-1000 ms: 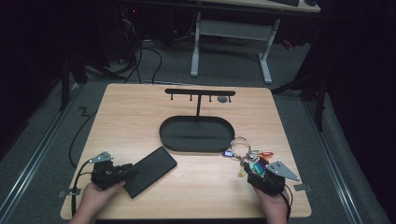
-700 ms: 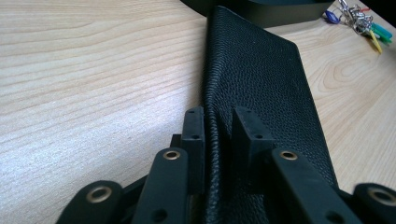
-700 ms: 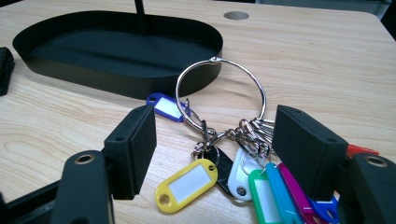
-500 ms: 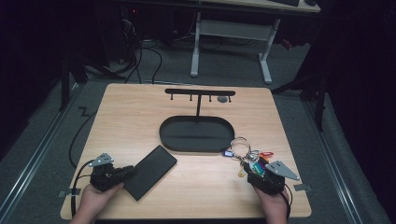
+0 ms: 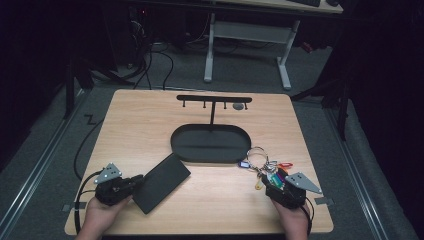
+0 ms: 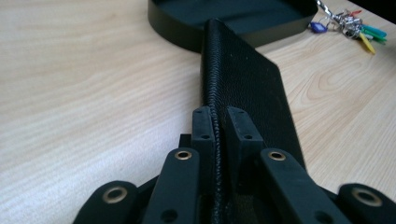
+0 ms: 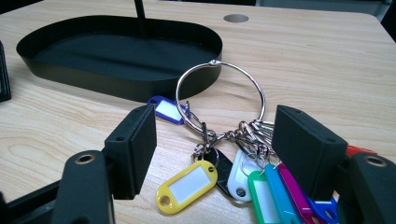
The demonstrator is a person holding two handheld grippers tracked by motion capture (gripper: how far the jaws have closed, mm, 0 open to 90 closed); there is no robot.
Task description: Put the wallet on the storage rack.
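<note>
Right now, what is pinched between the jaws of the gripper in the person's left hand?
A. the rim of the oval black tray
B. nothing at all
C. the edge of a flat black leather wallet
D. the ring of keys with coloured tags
C: in the left gripper view the left gripper has its pads closed on the stitched edge of the black leather wallet.
</note>
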